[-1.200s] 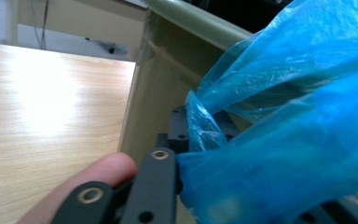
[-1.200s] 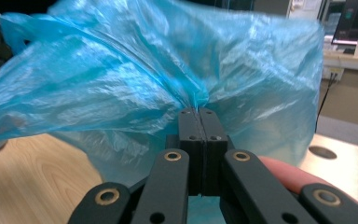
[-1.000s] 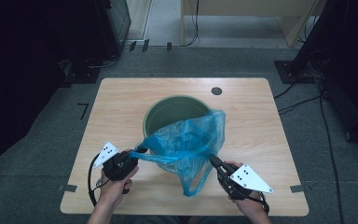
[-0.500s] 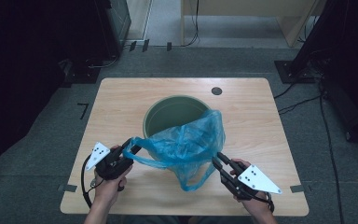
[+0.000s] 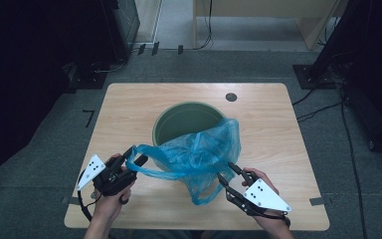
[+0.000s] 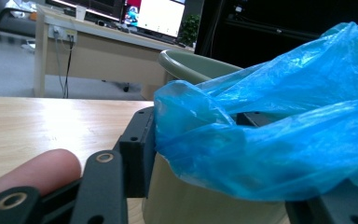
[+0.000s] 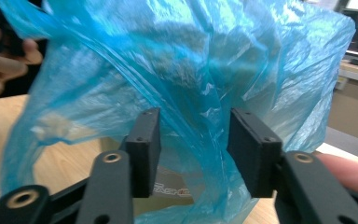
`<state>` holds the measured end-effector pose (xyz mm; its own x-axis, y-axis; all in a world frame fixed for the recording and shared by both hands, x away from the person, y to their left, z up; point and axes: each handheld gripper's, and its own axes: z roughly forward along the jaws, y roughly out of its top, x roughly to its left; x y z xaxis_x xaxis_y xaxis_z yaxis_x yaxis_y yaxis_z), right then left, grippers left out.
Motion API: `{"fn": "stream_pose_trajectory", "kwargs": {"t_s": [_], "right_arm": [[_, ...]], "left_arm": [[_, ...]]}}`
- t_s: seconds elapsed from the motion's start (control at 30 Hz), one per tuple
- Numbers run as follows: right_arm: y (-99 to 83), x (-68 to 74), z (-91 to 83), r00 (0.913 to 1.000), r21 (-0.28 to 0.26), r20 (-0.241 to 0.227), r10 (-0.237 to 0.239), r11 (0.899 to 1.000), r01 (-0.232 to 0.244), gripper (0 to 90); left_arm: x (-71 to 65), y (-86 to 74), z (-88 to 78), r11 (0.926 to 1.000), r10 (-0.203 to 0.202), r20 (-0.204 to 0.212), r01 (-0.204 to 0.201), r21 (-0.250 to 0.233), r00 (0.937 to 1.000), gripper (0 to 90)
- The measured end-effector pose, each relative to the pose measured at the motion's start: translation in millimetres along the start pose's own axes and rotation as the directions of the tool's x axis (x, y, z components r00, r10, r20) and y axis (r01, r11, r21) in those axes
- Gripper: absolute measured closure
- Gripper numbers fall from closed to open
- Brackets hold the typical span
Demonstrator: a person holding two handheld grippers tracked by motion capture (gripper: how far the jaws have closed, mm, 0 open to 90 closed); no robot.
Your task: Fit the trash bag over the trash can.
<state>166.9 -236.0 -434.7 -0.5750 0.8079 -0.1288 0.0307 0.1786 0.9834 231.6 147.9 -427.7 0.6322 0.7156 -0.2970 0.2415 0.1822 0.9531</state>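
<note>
Bag-fitting is the step in hand, as I judge it: a blue plastic bag [image 5: 194, 154] is being spread over a green bin [image 5: 186, 119] that stands on the desk [image 5: 129, 104]. The bag hangs between the two tools, draped over the bin's near rim and drooping in front of it toward the person.

The left hand-held gripper [image 5: 134, 155] has just been opening its jaws. In the left gripper view the bag's bunched edge [image 6: 242, 140] lies between them, resting against the left pad [image 6: 139, 144], but the jaws stand apart and do not pinch it.

The right hand-held gripper [image 5: 227, 171] has likewise just been opening. In the right gripper view film [image 7: 191, 130] hangs in the gap between its two pads [image 7: 147, 144], loose and untouched on the right side, so the grip is released.

Next, I judge, each tool needs a fresh hold higher on the bag's mouth, then a pull outward and beyond the bin's far rim so the opening stretches around it. The film is thin and slippery; closing on a single layer, not a fold, matters.
</note>
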Motion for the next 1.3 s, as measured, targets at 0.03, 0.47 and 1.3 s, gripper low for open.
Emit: {"fn": "stream_pose_trajectory", "kwargs": {"t_s": [0.03,0.47,1.3], "right_arm": [[0.1,0.4,0.7,0.9999,-0.001,0.016,0.003,1.000,-0.003,72.3],[28.7,-16.4,-10.0,0.9956,-0.077,-0.046,0.082,0.993,-0.085,87.8],[56.6,-88.2,88.2,0.9458,0.074,0.173,0.275,0.954,-0.291,90.0]], "left_arm": [[0.0,0.1,0.1,1.0000,-0.001,0.000,0.001,0.001,1.0000,52.0],[2.4,7.6,1.9,0.9996,0.026,-0.012,-0.026,-0.012,0.9996,47.0],[39.7,13.0,76.7,0.9522,-0.213,-0.172,0.244,0.184,0.9618,86.4]]}}
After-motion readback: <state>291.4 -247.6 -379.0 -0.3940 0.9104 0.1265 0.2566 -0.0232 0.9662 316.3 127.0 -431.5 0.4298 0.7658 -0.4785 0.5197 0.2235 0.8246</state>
